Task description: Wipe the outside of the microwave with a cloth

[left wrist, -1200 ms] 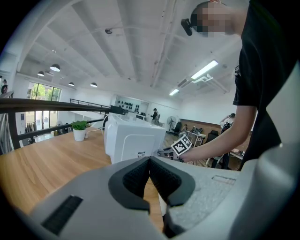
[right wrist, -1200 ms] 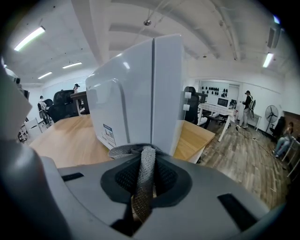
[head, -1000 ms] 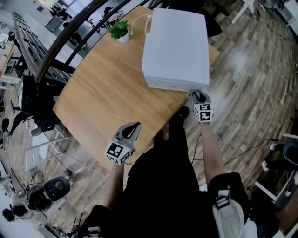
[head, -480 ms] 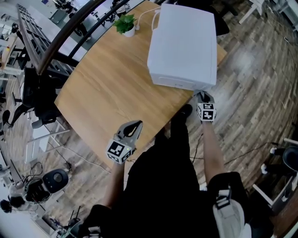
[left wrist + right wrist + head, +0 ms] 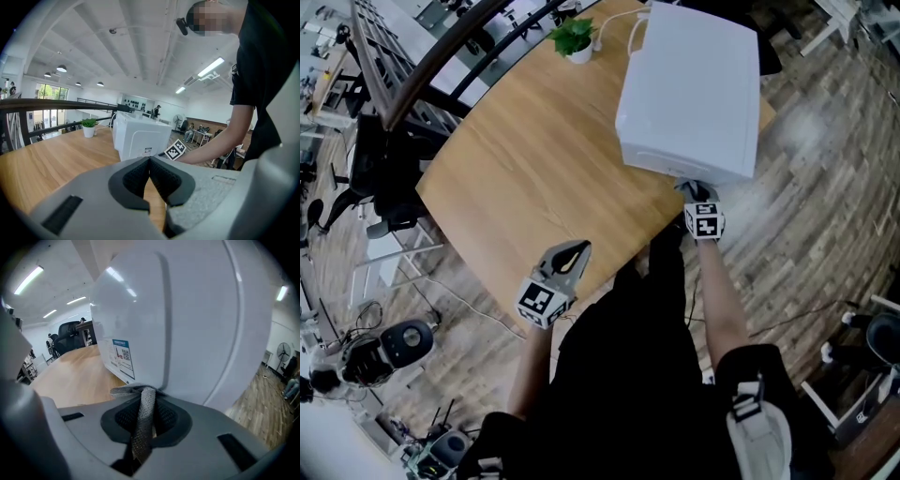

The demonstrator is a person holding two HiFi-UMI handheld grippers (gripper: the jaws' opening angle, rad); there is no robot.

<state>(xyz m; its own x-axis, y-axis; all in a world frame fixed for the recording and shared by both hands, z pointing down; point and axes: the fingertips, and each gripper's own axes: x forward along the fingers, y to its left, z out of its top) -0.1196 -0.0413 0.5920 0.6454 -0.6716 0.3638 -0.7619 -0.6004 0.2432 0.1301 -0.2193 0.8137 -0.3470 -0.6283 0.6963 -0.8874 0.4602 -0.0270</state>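
Your right gripper (image 5: 147, 401) clamps the cloth (image 5: 142, 427) against the microwave (image 5: 694, 84)'s near face: press flat, sweep evenly. Your left gripper (image 5: 150, 161), closed and empty, hovers left.

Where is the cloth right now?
In the right gripper view, the cloth is pinched in the right gripper, its end bunched against the lower near face of the microwave.
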